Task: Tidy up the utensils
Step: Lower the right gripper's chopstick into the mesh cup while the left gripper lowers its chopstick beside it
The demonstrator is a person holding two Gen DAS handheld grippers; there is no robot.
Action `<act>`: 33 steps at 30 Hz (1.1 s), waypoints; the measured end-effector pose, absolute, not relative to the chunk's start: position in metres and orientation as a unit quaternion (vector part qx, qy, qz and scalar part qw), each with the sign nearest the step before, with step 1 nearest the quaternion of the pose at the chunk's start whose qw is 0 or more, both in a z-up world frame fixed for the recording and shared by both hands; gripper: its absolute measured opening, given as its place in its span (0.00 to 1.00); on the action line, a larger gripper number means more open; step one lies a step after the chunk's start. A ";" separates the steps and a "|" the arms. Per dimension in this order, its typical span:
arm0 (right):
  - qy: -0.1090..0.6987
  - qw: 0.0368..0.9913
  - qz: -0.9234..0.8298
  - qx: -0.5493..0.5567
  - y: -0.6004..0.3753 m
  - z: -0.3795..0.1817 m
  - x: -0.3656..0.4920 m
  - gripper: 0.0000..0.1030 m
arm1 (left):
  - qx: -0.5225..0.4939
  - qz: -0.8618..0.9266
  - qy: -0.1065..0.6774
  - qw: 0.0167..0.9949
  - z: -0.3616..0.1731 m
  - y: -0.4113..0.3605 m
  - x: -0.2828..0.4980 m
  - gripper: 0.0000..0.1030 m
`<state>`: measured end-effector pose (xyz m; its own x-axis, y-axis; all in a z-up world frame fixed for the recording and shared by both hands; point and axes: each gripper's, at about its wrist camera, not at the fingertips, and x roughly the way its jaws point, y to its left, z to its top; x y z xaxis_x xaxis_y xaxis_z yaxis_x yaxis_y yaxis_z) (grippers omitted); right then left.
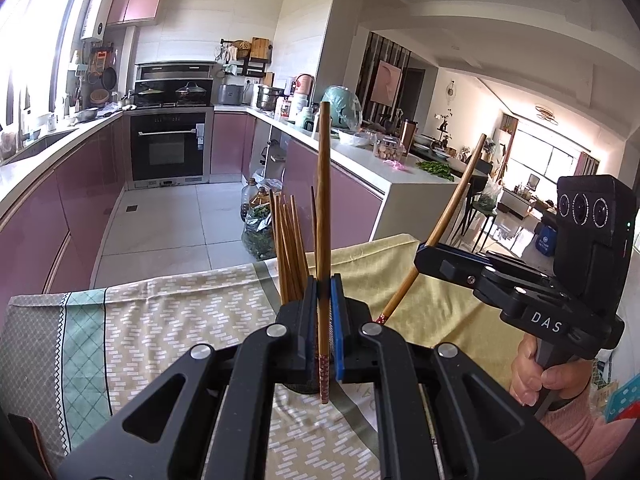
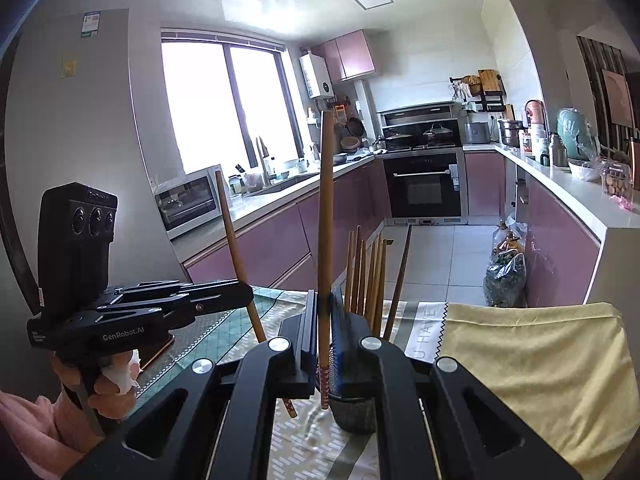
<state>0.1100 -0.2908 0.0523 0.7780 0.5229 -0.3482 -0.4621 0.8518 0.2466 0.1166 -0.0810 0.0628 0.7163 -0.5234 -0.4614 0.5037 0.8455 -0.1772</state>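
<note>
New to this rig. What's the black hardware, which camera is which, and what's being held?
There is no robot arm. A person holds a handheld two-finger gripper in each hand, each with a fisheye camera looking along its fingers.

The left wrist view shows the left gripper shut on one upright chopstick; the right gripper appears at the side with its own slanted chopstick and the hand holding it.

The right wrist view mirrors this: the right gripper's chopstick stands in the middle, and the left gripper is at the left.

Below is a table with a patterned cloth and a yellow cloth. A dark mesh holder with more chopsticks stands there.
</note>
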 end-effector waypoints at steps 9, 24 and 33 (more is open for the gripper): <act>0.200 0.942 0.259 0.073 -0.292 0.056 0.120 0.05 | -0.029 -0.282 0.230 0.931 0.080 -0.083 0.120 0.07; 0.208 0.943 0.250 0.073 -0.289 0.049 0.135 0.05 | -0.023 -0.275 0.219 0.936 0.072 -0.099 0.131 0.07; 0.224 0.940 0.247 0.072 -0.285 0.043 0.144 0.05 | -0.002 -0.264 0.224 0.938 0.064 -0.111 0.138 0.07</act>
<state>0.1439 -0.2852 0.0429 0.7783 0.4962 -0.3848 -0.4317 0.8679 0.2459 0.1384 -0.1106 0.0639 0.7597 -0.4969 -0.4195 0.4953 0.8601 -0.1218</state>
